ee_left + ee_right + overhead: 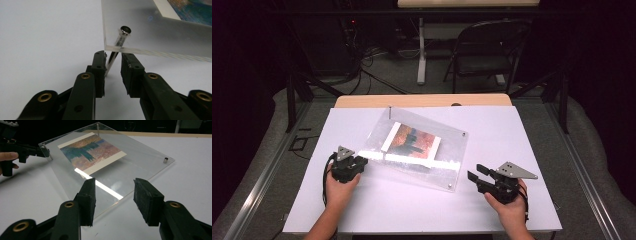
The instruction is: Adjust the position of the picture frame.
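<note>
A clear acrylic picture frame (439,167) lies tilted on the white table, with a blue and orange print (414,140) inside it. A metal pin (121,38) passes through its left corner. My left gripper (362,161) is at that corner, open, its jaws (112,56) either side of the pin below the acrylic (150,30). Off the frame's near right corner, my right gripper (474,171) is open and holds nothing. In the right gripper view its jaws (113,185) face the frame (140,162), the print (92,151) and the left gripper (46,152) beyond.
A white sheet (402,210) covers the table, with a wooden strip (422,101) at its far edge. A short metal standoff (165,160) stands at another frame corner. A folding chair (487,50), a table leg (421,55) and cables sit on the floor behind.
</note>
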